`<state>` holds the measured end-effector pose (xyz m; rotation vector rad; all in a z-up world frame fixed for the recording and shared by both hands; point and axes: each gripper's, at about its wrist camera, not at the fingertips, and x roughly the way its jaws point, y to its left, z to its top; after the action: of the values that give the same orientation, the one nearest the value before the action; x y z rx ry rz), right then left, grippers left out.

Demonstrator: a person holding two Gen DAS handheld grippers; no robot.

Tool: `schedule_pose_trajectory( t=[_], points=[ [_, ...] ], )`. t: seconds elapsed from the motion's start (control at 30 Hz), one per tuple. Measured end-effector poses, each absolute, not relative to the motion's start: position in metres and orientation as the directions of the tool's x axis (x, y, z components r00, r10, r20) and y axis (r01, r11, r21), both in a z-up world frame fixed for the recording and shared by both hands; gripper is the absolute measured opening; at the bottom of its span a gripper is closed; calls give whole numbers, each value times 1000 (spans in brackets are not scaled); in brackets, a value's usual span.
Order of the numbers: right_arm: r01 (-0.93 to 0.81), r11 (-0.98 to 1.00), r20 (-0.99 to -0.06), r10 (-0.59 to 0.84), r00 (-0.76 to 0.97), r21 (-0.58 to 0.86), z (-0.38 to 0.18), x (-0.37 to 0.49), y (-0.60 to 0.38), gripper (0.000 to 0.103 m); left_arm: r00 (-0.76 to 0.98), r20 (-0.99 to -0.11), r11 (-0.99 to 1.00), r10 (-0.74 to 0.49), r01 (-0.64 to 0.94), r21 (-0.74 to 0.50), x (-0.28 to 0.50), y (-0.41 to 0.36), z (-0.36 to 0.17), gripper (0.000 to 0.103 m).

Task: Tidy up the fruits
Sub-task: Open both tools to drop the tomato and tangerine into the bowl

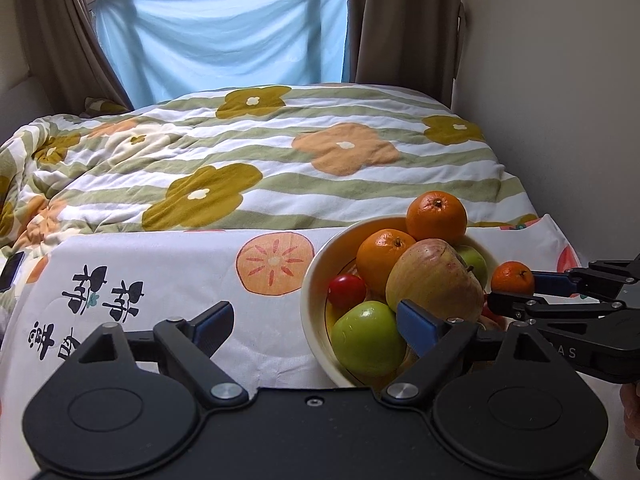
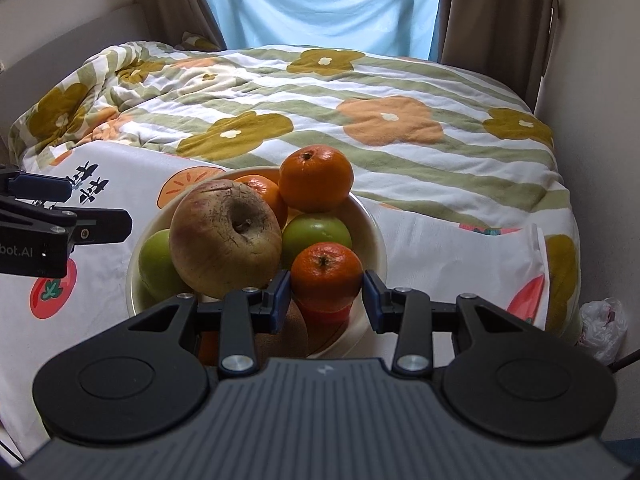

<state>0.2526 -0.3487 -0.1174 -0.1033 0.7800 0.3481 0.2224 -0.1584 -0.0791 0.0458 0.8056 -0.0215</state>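
Observation:
A cream bowl (image 1: 314, 280) (image 2: 374, 236) stands on a printed cloth and holds a large pale apple (image 1: 434, 280) (image 2: 226, 240), green apples (image 1: 368, 338) (image 2: 318, 234), oranges (image 1: 436, 216) (image 2: 316, 178), and a small red fruit (image 1: 347, 290). My right gripper (image 2: 326, 294) (image 1: 510, 286) has its blue pads on either side of a small tangerine (image 2: 326, 272) (image 1: 512, 278) at the bowl's near right; the pads look close to it. My left gripper (image 1: 316, 326) (image 2: 100, 208) is open and empty at the bowl's left rim.
The printed cloth (image 1: 160, 280) lies over a table in front of a bed with a flowered quilt (image 1: 280, 152). A wall (image 1: 560, 100) is close on the right. A plastic bag (image 2: 604, 324) lies on the floor at the right. A dark phone (image 1: 10, 270) lies at the left.

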Motion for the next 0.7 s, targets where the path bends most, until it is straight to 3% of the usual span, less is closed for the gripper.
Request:
schedule_pose_trajectory(
  t=[0.13, 0.17, 0.23, 0.3, 0.7],
  points=[
    [-348, 937, -700, 259, 666, 16, -120, 253, -351, 59, 695, -719, 999, 8, 27, 37, 220, -161, -80, 91],
    [-350, 937, -695, 260, 671, 12, -119, 253, -351, 66, 695, -719, 999, 10, 25, 38, 219, -161, -80, 91],
    [-353, 936, -684, 258, 682, 2, -120, 252, -353, 89, 695, -719, 999, 16, 19, 41, 218, -161, -80, 91],
    [-339, 941, -679, 240, 694, -14, -121, 251, -354, 97, 694, -719, 999, 21, 14, 42, 216, -162, -80, 91],
    [-306, 952, -640, 236, 731, 1, -97, 227, -354, 97, 719, -695, 999, 12, 17, 35, 187, -155, -60, 91]
  ],
)
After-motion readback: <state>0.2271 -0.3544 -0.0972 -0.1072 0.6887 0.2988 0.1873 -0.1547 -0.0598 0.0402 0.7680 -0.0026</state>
